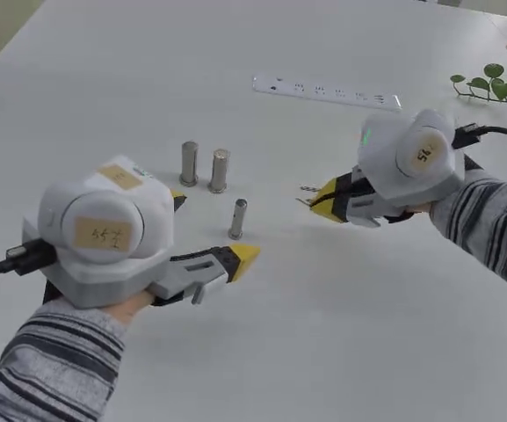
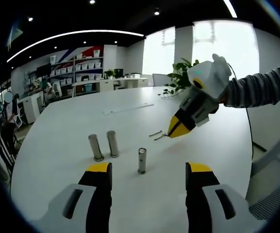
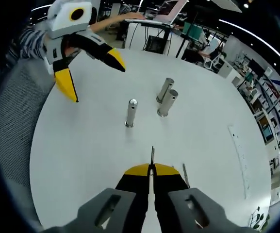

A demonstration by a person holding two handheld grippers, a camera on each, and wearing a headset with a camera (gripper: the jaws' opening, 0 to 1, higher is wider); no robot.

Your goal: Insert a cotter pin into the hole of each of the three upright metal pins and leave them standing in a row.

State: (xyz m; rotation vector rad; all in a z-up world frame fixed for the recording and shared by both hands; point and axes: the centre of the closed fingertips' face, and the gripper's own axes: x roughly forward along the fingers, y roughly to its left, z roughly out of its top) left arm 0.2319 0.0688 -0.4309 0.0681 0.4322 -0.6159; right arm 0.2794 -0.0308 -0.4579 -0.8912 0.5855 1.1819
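No upright metal pin appears fitted yet; all three insertions remain. Three pins stand on the worktop [image 1: 341, 334]: two [image 1: 189, 163] [image 1: 219, 170] just beside each other, the third [image 1: 238, 219] apart. The right hand-held gripper [image 3: 151, 170] is clamped on one cotter pin [image 3: 152, 154], aimed at them. One loose cotter pin [image 3: 184, 174] lies beside it; a third cannot be made out. The left hand-held gripper [image 2: 149, 168] hangs with jaws apart, near the third pin.

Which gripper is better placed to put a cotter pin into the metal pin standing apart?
Right, likely: the right gripper is shut on a cotter pin pointing toward that metal pin; the left gripper is open.
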